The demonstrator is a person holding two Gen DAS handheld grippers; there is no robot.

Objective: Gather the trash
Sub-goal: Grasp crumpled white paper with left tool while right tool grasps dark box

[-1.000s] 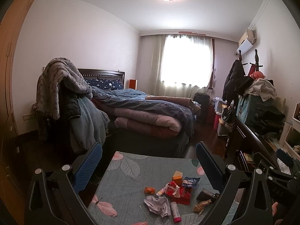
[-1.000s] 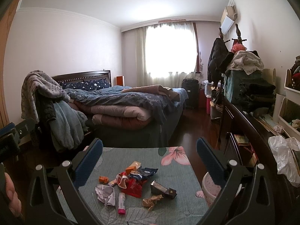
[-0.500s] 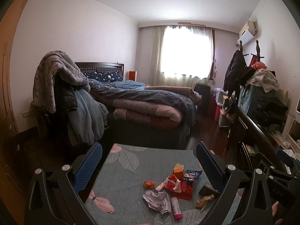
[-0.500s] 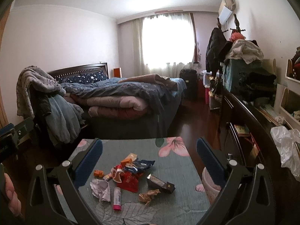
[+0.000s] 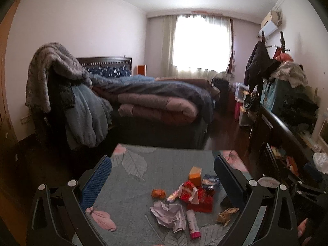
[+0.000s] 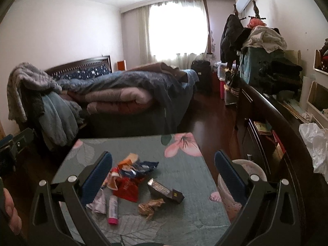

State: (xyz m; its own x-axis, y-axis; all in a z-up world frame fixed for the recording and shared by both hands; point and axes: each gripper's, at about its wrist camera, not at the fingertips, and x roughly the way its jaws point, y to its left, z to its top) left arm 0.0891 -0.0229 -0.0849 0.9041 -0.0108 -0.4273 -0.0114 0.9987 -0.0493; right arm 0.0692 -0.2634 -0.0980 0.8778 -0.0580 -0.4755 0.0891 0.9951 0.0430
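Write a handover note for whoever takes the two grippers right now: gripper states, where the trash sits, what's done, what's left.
Left gripper: open, empty, above the table.
Right gripper: open, empty, above the table.
Trash lies in a loose pile on the floral tablecloth: crumpled white paper, pink-capped tube, red wrapper, blue wrapper, orange box, dark carton, brown crumpled wrapper.
Pink bin stands beside the table on the right.
Done: nothing visibly collected.
Left: every piece, presumably into the bin.

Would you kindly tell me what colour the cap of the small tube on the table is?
Bright pink cap, clearest in the right wrist view.
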